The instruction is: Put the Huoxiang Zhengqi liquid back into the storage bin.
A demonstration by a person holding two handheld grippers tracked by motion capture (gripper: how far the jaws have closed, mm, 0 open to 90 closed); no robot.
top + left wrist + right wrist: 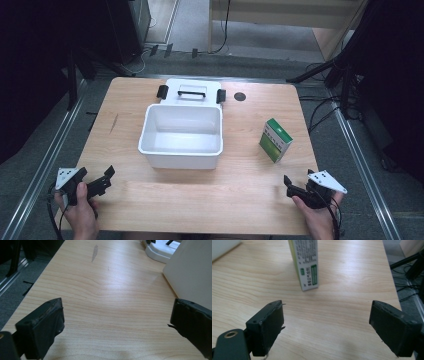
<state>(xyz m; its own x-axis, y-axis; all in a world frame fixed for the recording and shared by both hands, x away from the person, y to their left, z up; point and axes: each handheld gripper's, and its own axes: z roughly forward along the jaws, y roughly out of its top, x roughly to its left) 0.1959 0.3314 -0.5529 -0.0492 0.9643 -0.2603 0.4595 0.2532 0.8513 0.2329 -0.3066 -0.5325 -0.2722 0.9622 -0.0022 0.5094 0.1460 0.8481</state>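
The left gripper (97, 182) sat near the front left corner of the wooden desk (250, 200), held in the person's left hand (80, 212). That hand came up from the front edge, and the gripper pointed toward the middle of the desk. Its fingers (41, 327) were spread wide with nothing between them. The left gripper view showed a dark streak (94, 252) in the wood ahead and the plain side of the white box (190, 277) up close.

The white box (181, 150) stood in the middle of the desk, open on top, and from above it looked empty inside. Its white lid (192, 90) lay flat just behind it, near the back edge, with a handle and two black clips.

The green and white carton (275, 140) stood upright toward the right edge, well apart from the box. In the right gripper view, the carton (305, 265) had small printed lines and green marks, too blurry to read.

The right gripper (297, 190) sat near the front right corner in the right hand (317, 217), pointing at the carton. Its fingers (267, 327) were spread wide too, holding nothing.
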